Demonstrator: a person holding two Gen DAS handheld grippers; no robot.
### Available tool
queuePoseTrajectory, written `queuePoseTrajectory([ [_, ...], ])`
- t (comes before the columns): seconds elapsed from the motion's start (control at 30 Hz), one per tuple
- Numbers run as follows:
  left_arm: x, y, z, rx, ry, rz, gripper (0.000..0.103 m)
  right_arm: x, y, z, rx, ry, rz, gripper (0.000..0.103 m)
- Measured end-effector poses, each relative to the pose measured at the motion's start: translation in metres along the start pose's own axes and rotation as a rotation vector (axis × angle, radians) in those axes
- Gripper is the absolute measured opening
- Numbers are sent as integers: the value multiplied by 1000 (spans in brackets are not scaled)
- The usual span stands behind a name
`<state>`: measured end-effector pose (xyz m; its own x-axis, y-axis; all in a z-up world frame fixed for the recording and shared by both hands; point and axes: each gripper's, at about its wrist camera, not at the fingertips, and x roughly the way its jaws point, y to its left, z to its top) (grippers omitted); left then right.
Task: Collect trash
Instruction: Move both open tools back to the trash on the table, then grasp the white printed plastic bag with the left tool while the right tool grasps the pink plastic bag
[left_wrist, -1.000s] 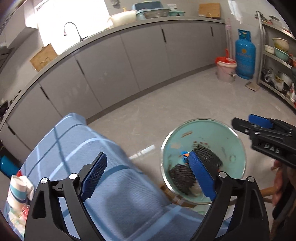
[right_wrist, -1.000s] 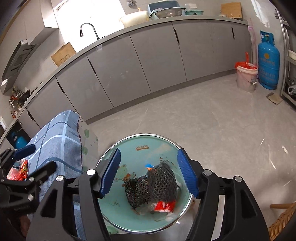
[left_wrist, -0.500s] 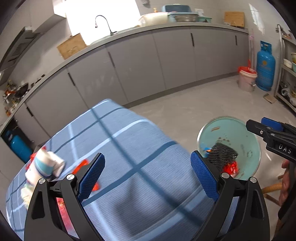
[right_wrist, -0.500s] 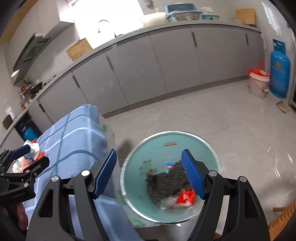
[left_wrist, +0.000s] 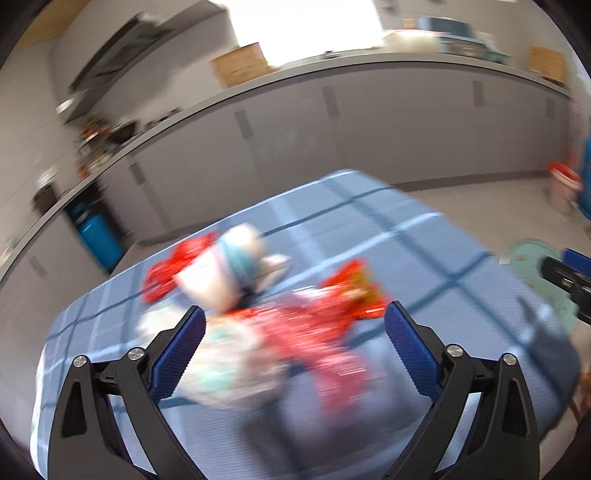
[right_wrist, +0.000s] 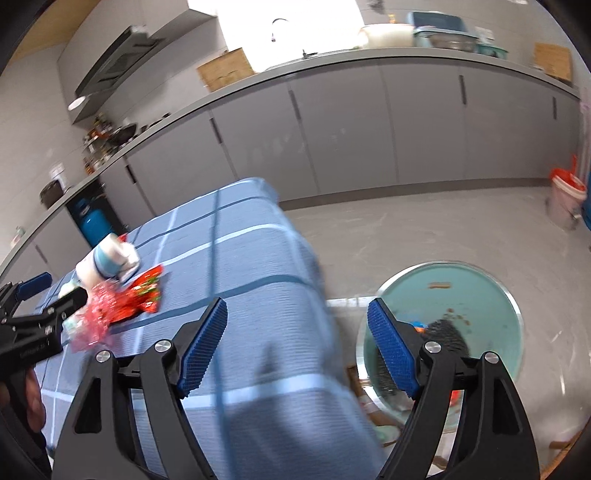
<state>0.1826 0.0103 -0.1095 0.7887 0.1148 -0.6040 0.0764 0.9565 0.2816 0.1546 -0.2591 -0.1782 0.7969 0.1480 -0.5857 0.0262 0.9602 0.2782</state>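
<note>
A kitchen with a long run of grey cabinets (right_wrist: 369, 125) under a curved counter, a pale tiled floor (right_wrist: 424, 229), and in front a tabletop (right_wrist: 236, 258) covered in a blue checked cloth.

The left claw (left_wrist: 293, 347) is held low over the tabletop, pointing forward and down at a heap of trash near its far left corner; this view is badly motion-blurred. Its blue pads are spread wide and hold nothing. Between and just ahead of them lies a red crinkled wrapper (left_wrist: 325, 325), with a white paper cup banded in blue (left_wrist: 229, 269) lying on its side just behind it, and more pale, blurred litter (left_wrist: 225, 365) by the left pad. Whether the pads touch any of it cannot be told. In the right wrist view the same cup (right_wrist: 105, 264) and red wrapper (right_wrist: 125, 304) sit just beside the left claw (right_wrist: 40, 299), which enters from the left edge.

The right claw (right_wrist: 297, 347) hovers over the tabletop's right edge, tilted downward, pads set well apart and empty. Below it on the floor stands a round teal bin (right_wrist: 476, 295) with a metal rim, holding dark mesh netting (right_wrist: 447, 336) and small scraps. The right pad overlaps the bin's left rim in view.
</note>
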Motion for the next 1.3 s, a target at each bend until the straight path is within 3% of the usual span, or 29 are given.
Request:
queuePoseTrajectory([
  [0.17,33,75,-15,-171,134,130,98,11,44,-4,-73,29,62,79],
  [0.3,53,111,-24,-302,208,98,98,18,75,-9,-119,48,108,79],
  [0.57,73,106,-27,-388,264,-2,98,22,111,-19,-194,78,132,80],
  [0.73,70,99,-28,-359,248,-10,98,26,115,-19,-186,86,127,82],
  [0.8,74,99,-30,-363,259,-31,83,27,120,-19,-195,87,132,82],
  [0.83,77,98,-32,-362,273,-45,62,26,120,-19,-201,86,136,82],
  [0.9,79,97,-39,-367,296,-92,48,26,125,-19,-211,84,142,82],
  [0.93,77,95,-40,-351,286,-110,33,26,127,-19,-215,84,145,82],
  [1.13,55,100,-46,-309,254,-112,14,23,131,-14,-212,74,158,82],
  [1.3,35,116,-57,-264,230,-42,12,21,143,-10,-226,63,186,82],
])
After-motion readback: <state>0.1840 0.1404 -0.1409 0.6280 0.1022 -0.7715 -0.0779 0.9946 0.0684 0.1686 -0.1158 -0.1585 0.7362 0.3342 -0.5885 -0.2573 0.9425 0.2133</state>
